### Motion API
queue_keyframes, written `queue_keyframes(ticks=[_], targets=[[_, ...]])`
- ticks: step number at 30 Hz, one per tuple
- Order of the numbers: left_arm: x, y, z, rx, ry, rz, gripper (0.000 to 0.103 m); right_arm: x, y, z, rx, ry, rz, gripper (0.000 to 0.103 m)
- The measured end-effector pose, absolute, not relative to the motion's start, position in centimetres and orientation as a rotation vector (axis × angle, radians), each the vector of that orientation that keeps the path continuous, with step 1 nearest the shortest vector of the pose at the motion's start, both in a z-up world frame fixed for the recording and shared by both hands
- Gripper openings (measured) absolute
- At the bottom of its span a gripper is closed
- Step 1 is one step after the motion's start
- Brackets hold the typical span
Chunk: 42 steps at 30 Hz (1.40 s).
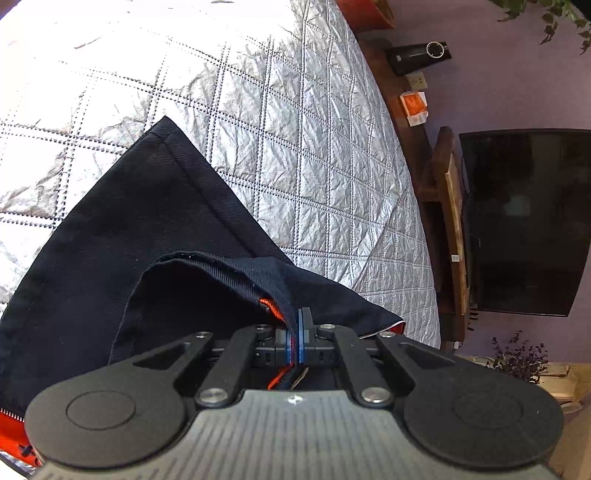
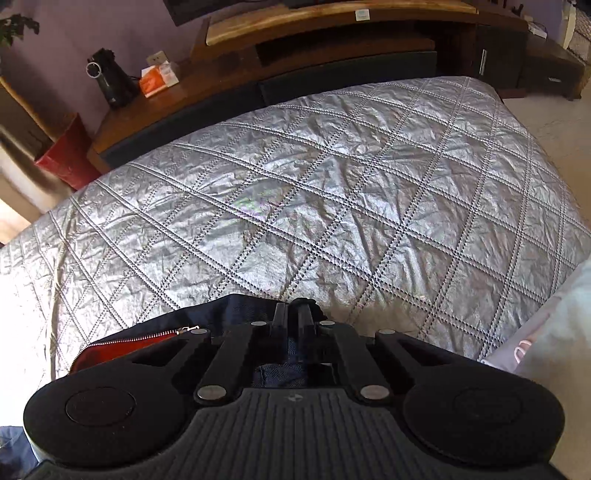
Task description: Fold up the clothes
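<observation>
A bed (image 2: pixel 332 192) under a silver quilted cover fills both views, with a dark wooden TV bench (image 2: pixel 314 33) along the purple wall beyond it. The dark navy jacket (image 1: pixel 140 229) with an orange lining lies partly on the quilt at the near edge. The left claw (image 1: pixel 299 328) is clamped on a hemmed edge of the jacket, the blue pads pressed together on the cloth. The right claw (image 2: pixel 293 314) has its fingers drawn close with navy fabric between them, so it too appears clamped on the jacket. This looks like the spreading or first-fold step: both held edges would next need carrying out over the quilt and laying flat without bunching. The left view shows the jacket's broad panel and a television (image 1: pixel 524 221); only the right view shows the zipper (image 2: pixel 147 336) beside the orange lining and the open stretch of bed ahead.
</observation>
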<state>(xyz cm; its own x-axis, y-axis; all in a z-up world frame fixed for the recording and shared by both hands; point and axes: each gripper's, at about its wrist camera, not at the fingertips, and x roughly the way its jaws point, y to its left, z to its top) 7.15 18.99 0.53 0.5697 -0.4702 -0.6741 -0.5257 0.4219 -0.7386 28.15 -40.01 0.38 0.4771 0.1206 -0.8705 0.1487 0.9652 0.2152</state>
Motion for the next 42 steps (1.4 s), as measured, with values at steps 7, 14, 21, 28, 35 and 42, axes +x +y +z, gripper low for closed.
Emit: queue_keyframes(ticks=[7, 14, 21, 28, 35, 42], targets=[[6.2, 20.4, 2.3, -1.167, 0.902, 0.071, 0.003, 21.2, -40.0, 5.9, 0.254, 0.717, 0.138, 0.005], [3.8, 21.7, 4.6, -1.185, 0.726, 0.060, 0.003, 10.5, -40.7, 6.5, 0.254, 0.570, 0.163, 0.005], [-1.0, 20.7, 8.9, -1.006, 0.572, 0.027, 0.003, 3.4, -41.9, 2.0, 0.251, 0.659, 0.080, 0.006], [-5.3, 19.3, 8.7, -0.947, 0.658, 0.079, 0.003, 1.3, -42.5, -0.6, 0.184, 0.752, 0.033, 0.006], [-8.1, 18.5, 8.9, -0.871, 0.692, 0.099, 0.003, 0.1, -45.0, 0.1, 0.392, 0.719, 0.004, 0.035], [-8.8, 16.3, 8.2, -0.795, 0.756, 0.100, 0.003, -1.3, -46.7, -3.5, 0.951, 0.831, 0.036, 0.043]])
